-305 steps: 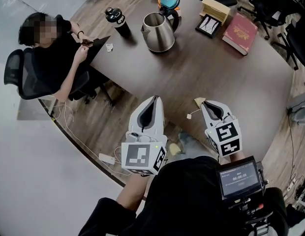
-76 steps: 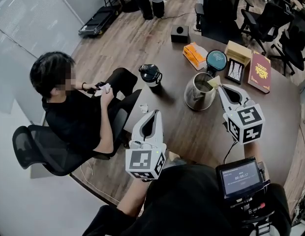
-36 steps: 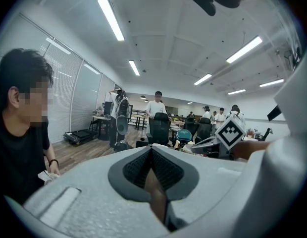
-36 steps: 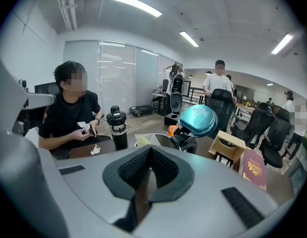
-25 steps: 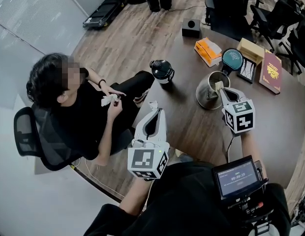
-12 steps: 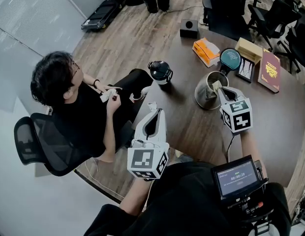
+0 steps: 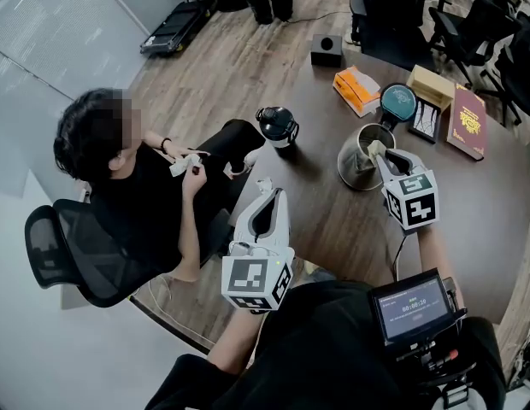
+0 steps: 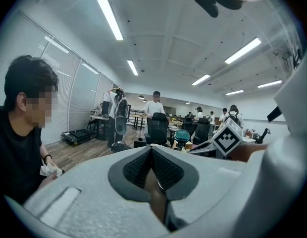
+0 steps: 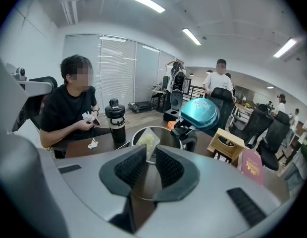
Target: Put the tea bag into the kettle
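The steel kettle [image 7: 357, 156] stands open on the brown table [image 7: 470, 203], its teal lid [image 7: 397, 97] tipped back. My right gripper [image 7: 374, 150] hovers at the kettle's near rim. Its jaws have just been opening, and the pale tea bag [image 9: 146, 144] hangs between their tips over the kettle mouth [image 9: 166, 133] with a gap beside the pads. In the right gripper view the right gripper [image 9: 150, 150] points straight into the opening. My left gripper [image 7: 267, 190] waits shut and empty at the table's near edge, well left of the kettle; the left gripper view shows its pads [image 8: 151, 150] meeting.
A black bottle [image 7: 277, 125] stands left of the kettle. An orange box [image 7: 356, 89], a wooden box [image 7: 430, 84], a small frame [image 7: 425, 120] and a red book [image 7: 470, 124] lie behind it. A person [image 7: 120, 186] sits at the table's left edge. Office chairs stand beyond.
The right gripper's jaws have parted around the tea bag over the kettle mouth. Both hands have kept their places. The seated person has shifted their hands a little.
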Demonstrator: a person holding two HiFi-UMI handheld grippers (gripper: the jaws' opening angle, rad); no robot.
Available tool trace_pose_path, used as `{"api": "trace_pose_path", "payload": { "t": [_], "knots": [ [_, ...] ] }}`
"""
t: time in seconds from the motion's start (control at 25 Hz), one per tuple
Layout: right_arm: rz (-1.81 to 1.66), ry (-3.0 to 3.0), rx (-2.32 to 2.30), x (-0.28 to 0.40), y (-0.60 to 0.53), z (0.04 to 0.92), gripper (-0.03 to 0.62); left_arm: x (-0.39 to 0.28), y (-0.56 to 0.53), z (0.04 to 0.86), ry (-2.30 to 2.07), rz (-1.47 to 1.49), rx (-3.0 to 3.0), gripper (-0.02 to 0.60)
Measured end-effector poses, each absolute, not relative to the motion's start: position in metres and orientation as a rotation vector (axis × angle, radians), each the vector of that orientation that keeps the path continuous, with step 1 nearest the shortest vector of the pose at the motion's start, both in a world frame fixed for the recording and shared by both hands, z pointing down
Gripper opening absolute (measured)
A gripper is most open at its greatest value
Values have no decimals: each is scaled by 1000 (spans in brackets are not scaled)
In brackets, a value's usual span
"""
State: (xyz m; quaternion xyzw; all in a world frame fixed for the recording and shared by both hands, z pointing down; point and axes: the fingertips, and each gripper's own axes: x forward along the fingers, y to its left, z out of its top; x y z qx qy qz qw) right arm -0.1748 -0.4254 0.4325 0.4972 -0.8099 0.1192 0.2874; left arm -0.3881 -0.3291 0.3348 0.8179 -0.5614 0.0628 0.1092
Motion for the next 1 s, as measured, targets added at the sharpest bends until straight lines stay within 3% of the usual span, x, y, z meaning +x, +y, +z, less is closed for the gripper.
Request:
{"api": "trace_pose_path", "payload": {
  "t": [1.0],
  "knots": [
    [302,-2171,1365,-173,-414,425,109,-388,-317,332,-1657,162,2417,5]
  ]
}}
